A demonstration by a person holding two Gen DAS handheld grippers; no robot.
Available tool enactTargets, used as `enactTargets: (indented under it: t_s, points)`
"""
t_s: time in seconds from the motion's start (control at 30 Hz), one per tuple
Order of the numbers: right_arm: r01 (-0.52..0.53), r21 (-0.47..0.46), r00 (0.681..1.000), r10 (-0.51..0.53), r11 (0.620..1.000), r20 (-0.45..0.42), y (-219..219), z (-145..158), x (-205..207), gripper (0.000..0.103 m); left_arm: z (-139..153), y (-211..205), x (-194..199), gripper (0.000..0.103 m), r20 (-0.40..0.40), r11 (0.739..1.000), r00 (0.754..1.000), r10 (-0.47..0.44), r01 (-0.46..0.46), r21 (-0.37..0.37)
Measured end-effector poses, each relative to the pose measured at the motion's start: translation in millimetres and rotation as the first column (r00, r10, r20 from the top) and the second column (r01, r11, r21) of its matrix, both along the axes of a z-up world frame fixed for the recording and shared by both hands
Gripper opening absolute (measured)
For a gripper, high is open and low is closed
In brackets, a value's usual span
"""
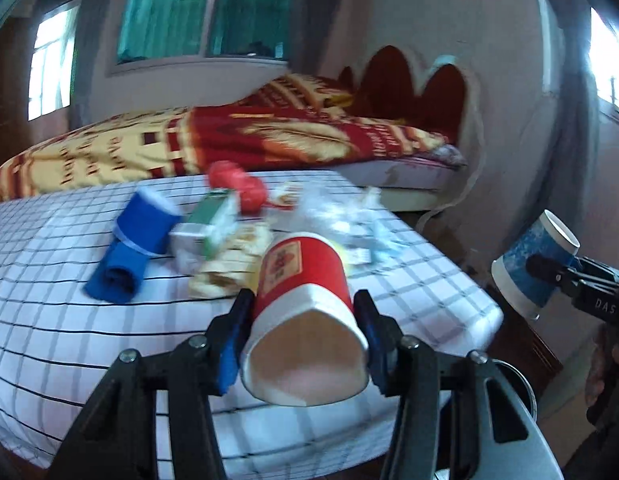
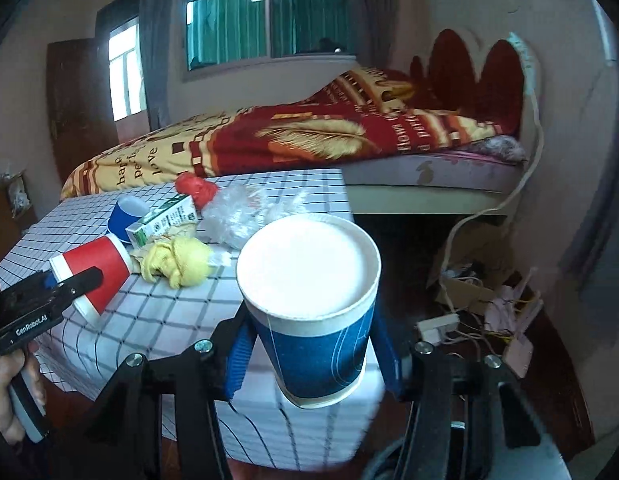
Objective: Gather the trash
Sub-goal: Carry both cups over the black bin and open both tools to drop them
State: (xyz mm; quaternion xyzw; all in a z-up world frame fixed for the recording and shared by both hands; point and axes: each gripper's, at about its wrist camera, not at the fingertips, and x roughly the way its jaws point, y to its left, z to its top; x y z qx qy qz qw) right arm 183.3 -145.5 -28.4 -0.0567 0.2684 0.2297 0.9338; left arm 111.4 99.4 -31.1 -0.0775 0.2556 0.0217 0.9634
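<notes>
Squeezed red paper cup is pinched by left gripper, blue paper cup by right gripper, above checked table.

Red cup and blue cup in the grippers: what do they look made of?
Red cup: looks like paper, matte; its mouth is squashed out of round between the left fingers.
Blue cup: likely coated paper, slight sheen, rolled white rim, visible side seam.

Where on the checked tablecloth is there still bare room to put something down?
The checked tablecloth is bare along its near edge and its left side, in front of the rolled blue cloth. It is crowded in the middle and far part: blue paper cup, green carton, red bag, crumpled clear plastic.
</notes>
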Motion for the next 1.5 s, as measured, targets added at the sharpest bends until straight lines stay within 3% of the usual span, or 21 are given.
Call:
enactTargets:
  t_s: [0.23,0.5,0.67,0.87,1.07,1.13,1.2,1.23,1.27,1.33,1.5]
  points:
    - [0.104,0.002,0.994,-0.104,0.995,-0.021,-86,-15,-29,0.056,-4,-83,2,0.052,-0.006,0.979,0.979,-0.204,0.204,0.024]
    - [0.192,-0.006,0.979,-0.192,0.981,-0.076,-155,-50,-55,0.057,-17,-170,2,0.052,-0.050,0.904,0.902,-0.428,0.429,0.005]
    - [0.226,0.001,0.968,-0.224,0.974,-0.111,-181,-70,-62,0.057,-32,-205,2,0.052,-0.099,0.864,0.860,-0.501,0.504,0.007]
    - [0.222,0.009,0.960,-0.217,0.975,-0.177,-202,-97,-60,0.058,-64,-235,13,0.052,-0.181,0.811,0.793,-0.582,0.583,-0.051]
    - [0.221,0.025,0.938,-0.205,0.975,-0.280,-217,-132,-42,0.058,-95,-252,28,0.053,-0.253,0.790,0.752,-0.608,0.606,-0.095]
    - [0.221,0.042,0.927,-0.197,0.974,-0.320,-220,-143,-33,0.059,-101,-257,35,0.058,-0.264,0.784,0.742,-0.616,0.610,-0.113]
    - [0.240,0.035,0.911,-0.213,0.970,-0.352,-222,-154,-23,0.065,-113,-261,41,0.080,-0.277,0.769,0.719,-0.638,0.615,-0.174]
    - [0.262,0.031,0.896,-0.232,0.965,-0.379,-225,-162,-16,0.071,-116,-258,44,0.097,-0.285,0.773,0.720,-0.633,0.606,-0.187]
    - [0.293,0.033,0.878,-0.256,0.955,-0.406,-230,-168,-10,0.085,-119,-256,45,0.103,-0.302,0.798,0.740,-0.601,0.577,-0.174]
    - [0.359,0.044,0.850,-0.307,0.932,-0.428,-242,-174,-6,0.088,-122,-249,44,0.103,-0.323,0.839,0.775,-0.543,0.520,-0.160]
    - [0.444,0.055,0.825,-0.384,0.895,-0.415,-256,-168,-6,0.103,-118,-231,29,0.103,-0.319,0.890,0.834,-0.451,0.447,-0.090]
